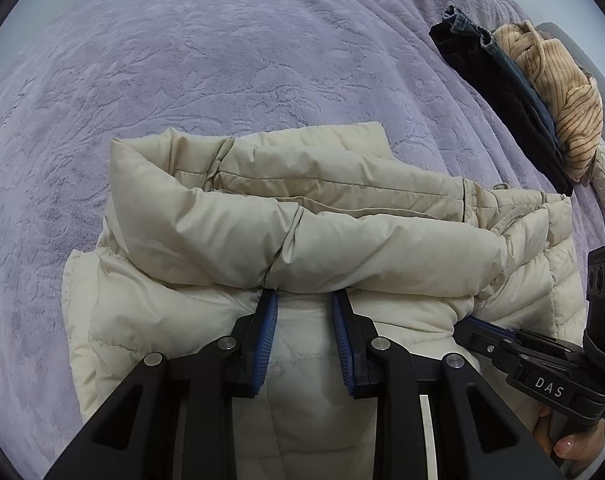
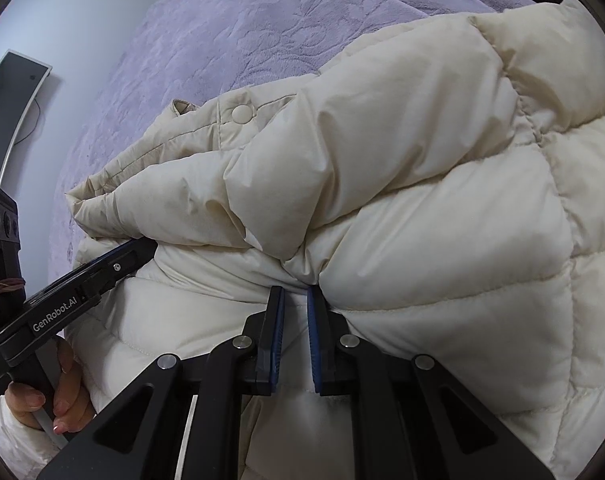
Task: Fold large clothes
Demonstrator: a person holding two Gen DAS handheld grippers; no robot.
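Note:
A cream puffer jacket [image 1: 262, 216] lies partly folded on the lilac bedspread [image 1: 182, 60]; it also fills the right wrist view [image 2: 422, 200]. My left gripper [image 1: 304, 296] is open, its blue-padded fingertips [image 1: 268, 312] tucked under a folded-over roll of the jacket. My right gripper [image 2: 294, 292] stands with jaws narrowly apart, their tips hidden under the jacket's fold, with fabric between them. The right gripper also shows at the right edge of the left wrist view [image 1: 486, 328], and the left gripper shows at the left of the right wrist view [image 2: 118, 256].
A stack of folded clothes lies at the far right of the bed: a black garment [image 1: 502, 100], jeans [image 1: 518, 76] and a tan striped top [image 1: 562, 96]. A wall and a dark panel [image 2: 10, 108] stand beyond the bed's edge.

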